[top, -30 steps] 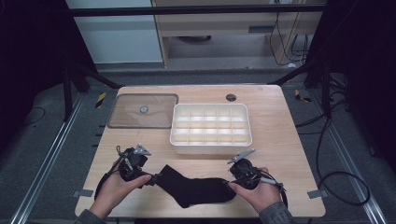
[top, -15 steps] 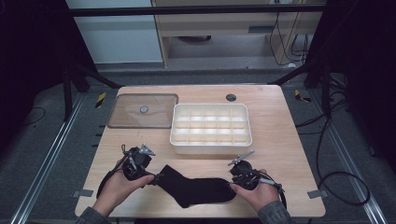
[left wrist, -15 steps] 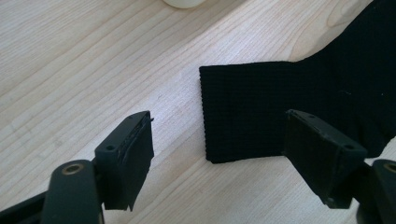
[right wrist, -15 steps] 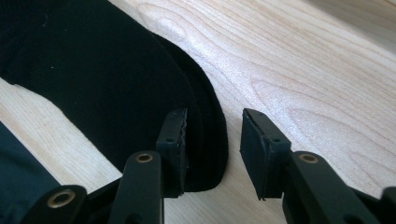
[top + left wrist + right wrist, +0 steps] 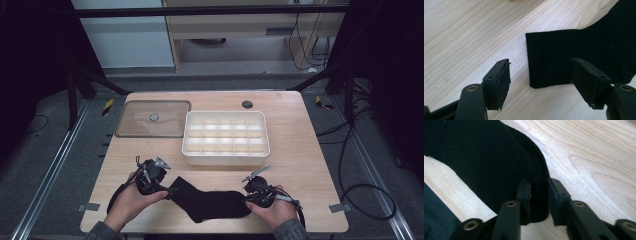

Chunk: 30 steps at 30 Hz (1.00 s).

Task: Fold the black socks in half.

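Right claw point(image 5: 539, 202) closing around black sock point(image 5: 481, 157) toe (left claw point(image 5: 544, 82) straddling cuff).

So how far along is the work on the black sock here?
Early. Done: the black sock lies flat on the table, with a gripper at each end. In hand: the right gripper has been closing around the toe end, a small gap left; the left gripper has been closing too, its fingers wide apart either side of the cuff corner. Left: gripping and moving it; the compartment tray holds nothing.
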Each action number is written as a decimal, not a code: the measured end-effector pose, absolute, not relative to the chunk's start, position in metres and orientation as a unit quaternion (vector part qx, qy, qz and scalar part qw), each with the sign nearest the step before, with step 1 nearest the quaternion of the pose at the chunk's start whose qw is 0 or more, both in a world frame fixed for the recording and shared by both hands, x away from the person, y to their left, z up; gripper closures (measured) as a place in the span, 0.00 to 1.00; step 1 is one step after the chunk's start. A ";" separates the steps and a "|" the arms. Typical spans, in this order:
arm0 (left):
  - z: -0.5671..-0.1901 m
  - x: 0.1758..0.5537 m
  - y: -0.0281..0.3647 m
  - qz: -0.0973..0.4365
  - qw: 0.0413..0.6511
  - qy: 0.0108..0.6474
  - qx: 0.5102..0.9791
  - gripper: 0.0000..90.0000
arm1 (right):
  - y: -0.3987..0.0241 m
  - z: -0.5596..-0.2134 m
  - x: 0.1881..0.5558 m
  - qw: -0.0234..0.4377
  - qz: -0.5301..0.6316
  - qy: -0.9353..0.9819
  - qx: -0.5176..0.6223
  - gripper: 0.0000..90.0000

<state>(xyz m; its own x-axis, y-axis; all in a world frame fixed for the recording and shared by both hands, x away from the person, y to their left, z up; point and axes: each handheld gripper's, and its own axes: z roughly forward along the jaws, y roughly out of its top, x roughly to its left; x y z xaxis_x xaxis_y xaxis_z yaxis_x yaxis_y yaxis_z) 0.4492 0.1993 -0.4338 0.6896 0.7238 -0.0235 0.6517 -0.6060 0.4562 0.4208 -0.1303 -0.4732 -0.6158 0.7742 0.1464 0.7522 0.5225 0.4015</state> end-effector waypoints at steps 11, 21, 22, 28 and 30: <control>-0.446 0.456 0.195 0.066 0.196 0.386 0.899 0.42 | -0.128 -0.472 0.418 0.032 0.208 0.879 0.428 0.90; -0.459 0.459 0.191 0.046 0.173 0.380 0.908 0.57 | -0.129 -0.472 0.419 0.029 0.211 0.880 0.425 0.90; -0.459 0.459 0.190 0.045 0.171 0.379 0.908 0.59 | -0.129 -0.472 0.419 0.029 0.211 0.880 0.424 0.90; -0.464 0.458 0.189 0.037 0.169 0.382 0.908 0.66 | -0.129 -0.472 0.418 0.029 0.212 0.879 0.427 0.90; -0.464 0.457 0.190 0.042 0.169 0.380 0.909 0.71 | -0.129 -0.472 0.418 0.029 0.212 0.880 0.424 0.90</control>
<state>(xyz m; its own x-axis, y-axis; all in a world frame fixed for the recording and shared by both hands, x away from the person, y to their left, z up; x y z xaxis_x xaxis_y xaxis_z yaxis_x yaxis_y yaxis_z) 0.4569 0.1896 -0.4637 0.7083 0.7041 -0.0517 0.6754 -0.6545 0.3396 0.4177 -0.1289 -0.4721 -0.6383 0.7590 0.1285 0.7344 0.5504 0.3972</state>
